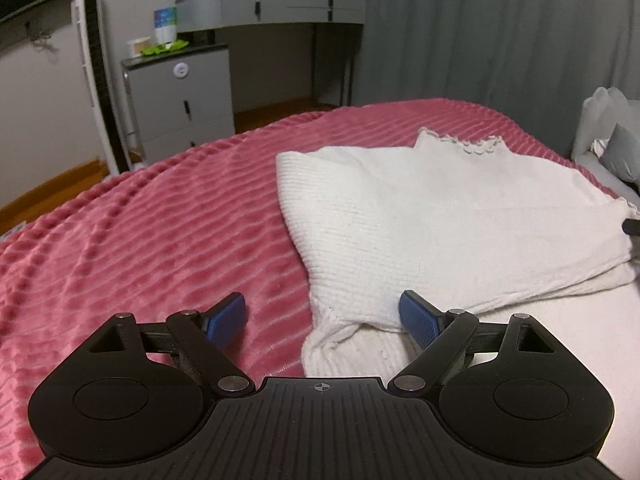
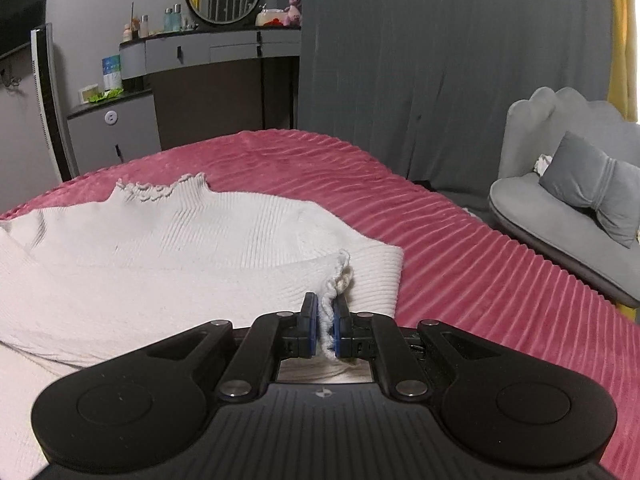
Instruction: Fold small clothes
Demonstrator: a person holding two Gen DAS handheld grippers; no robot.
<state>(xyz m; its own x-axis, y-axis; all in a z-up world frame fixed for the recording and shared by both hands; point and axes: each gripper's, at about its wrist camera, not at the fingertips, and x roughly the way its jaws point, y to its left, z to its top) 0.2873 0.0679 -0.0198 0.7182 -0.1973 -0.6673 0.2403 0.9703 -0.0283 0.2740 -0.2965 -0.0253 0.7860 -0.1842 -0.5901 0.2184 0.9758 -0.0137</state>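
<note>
A small white ribbed knit top [image 1: 440, 216] lies on the pink ribbed bedspread [image 1: 160, 220], its frilled collar at the far side. My left gripper [image 1: 322, 314] is open just above the bed, its blue pads either side of the top's near left corner, where a frilled cuff is folded in. In the right wrist view the top [image 2: 160, 248] spreads to the left. My right gripper [image 2: 325, 320] is shut on the top's frilled edge, a fold of white knit pinched between the blue pads, low over the garment's right side.
Beyond the bed stand a grey drawer cabinet [image 1: 180, 100] and a grey dressing table [image 1: 276, 8] with a round mirror and bottles. A grey armchair [image 2: 568, 208] with a cushion stands to the right of the bed. Grey curtains hang behind.
</note>
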